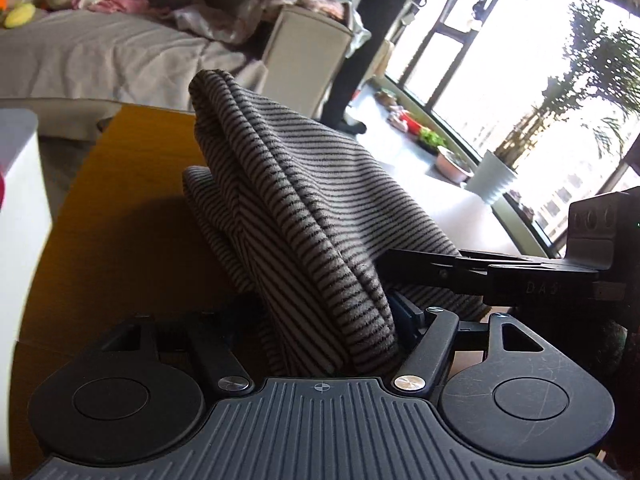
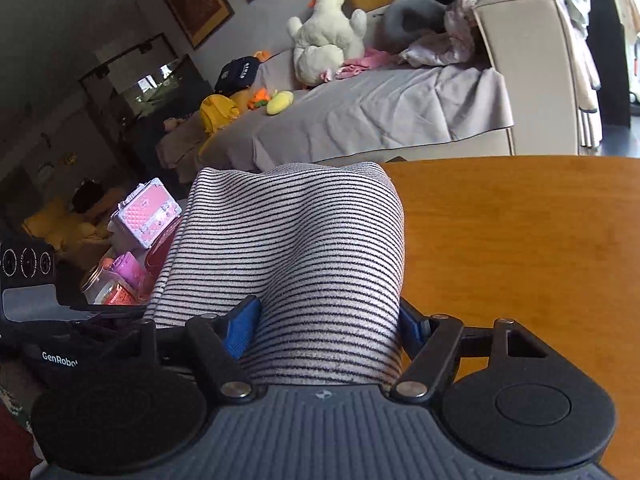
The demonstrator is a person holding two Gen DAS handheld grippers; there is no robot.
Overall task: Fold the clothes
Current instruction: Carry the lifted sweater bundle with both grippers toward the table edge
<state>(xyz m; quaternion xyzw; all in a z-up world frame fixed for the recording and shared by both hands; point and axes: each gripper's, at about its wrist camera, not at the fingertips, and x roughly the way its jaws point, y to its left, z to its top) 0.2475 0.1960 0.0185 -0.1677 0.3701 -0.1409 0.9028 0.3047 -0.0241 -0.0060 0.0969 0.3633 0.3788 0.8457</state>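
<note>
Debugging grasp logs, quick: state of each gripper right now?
Left gripper: shut on the striped garment.
Right gripper: shut on the same striped garment, bunched between its blue pads.

Left gripper (image 1: 332, 320) clamps a bunched, layered fold of striped garment (image 1: 296, 216), raised over the wooden table (image 1: 132, 184). Right gripper (image 1: 472, 276) enters from the garment's right, its fingers touching the same cloth; its jaw state is unclear. Behind the garment: sofa (image 1: 120, 56); to its right, white plant pot (image 1: 494, 176).
</note>
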